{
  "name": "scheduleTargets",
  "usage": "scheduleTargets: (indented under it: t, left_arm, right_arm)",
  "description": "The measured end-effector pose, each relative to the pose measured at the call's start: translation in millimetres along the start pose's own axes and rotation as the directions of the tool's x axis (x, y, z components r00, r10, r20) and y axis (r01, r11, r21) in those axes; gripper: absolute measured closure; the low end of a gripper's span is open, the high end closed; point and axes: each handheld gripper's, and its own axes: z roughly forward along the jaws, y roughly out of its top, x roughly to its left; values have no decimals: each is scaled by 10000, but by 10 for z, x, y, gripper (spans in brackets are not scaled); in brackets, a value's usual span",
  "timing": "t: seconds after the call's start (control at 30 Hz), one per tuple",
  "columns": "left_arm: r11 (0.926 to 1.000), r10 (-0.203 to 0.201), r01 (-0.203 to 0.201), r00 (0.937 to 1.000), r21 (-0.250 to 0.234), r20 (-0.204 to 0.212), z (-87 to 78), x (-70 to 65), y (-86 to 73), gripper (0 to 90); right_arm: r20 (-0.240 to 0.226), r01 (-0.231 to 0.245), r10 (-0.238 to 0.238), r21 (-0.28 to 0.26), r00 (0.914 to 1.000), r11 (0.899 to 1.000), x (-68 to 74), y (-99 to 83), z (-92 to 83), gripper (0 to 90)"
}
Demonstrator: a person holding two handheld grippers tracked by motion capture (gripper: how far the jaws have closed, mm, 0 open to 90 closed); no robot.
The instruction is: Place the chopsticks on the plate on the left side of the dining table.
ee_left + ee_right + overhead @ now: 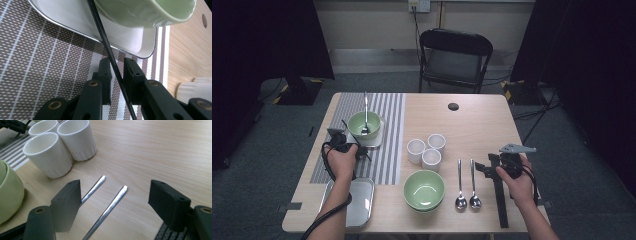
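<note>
1. High view: the left gripper [346, 145] sits just beside the tray [377, 139] holding the green bowl [363, 124]; the right gripper [495, 165] hovers right of 2 spoons [466, 185].
2. Left gripper view: narrowly parted jaws flank 1 black chopstick [110, 57]; whether they grip it is unclear.
3. Right gripper view: wide-open jaws straddle both spoon handles [110, 206], holding nothing; 3 white cups [58, 145] stand beyond.

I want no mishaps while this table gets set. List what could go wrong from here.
1. The black chopstick seems loose between the left claw's jaws, slanting across the tray rim beside the green bowl; it may slide or roll off when the claw pulls away.
2. The right claw stands open astride two spoon handles lying close together; closing could catch both or push one toward the white cups.
</note>
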Motion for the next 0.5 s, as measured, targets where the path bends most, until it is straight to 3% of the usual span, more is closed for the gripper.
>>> scheduleTargets:
  t: [0.27,0.43,0.47,0.5]
  left_arm:
    - [9999,-59,61,9998,111,-171,-1,-14,7,782]
    - [9999,-106,106,9999,97,-47,-4,-23,-10,780]
    - [9991,-399,398,9992,-126,-59,3,-43,-17,782]
    - [9991,-395,395,9992,-120,-3,4,-41,-20,783]
  right_arm:
    - [14,-65,65,-67,10000,10000,-16,5,-17,255]
    - [31,-59,59,-73,10000,10000,-17,8,-19,255]
    - [54,-61,61,-82,10000,9999,-19,8,-20,255]
    - [59,-76,77,-78,10000,9999,-21,7,-20,255]
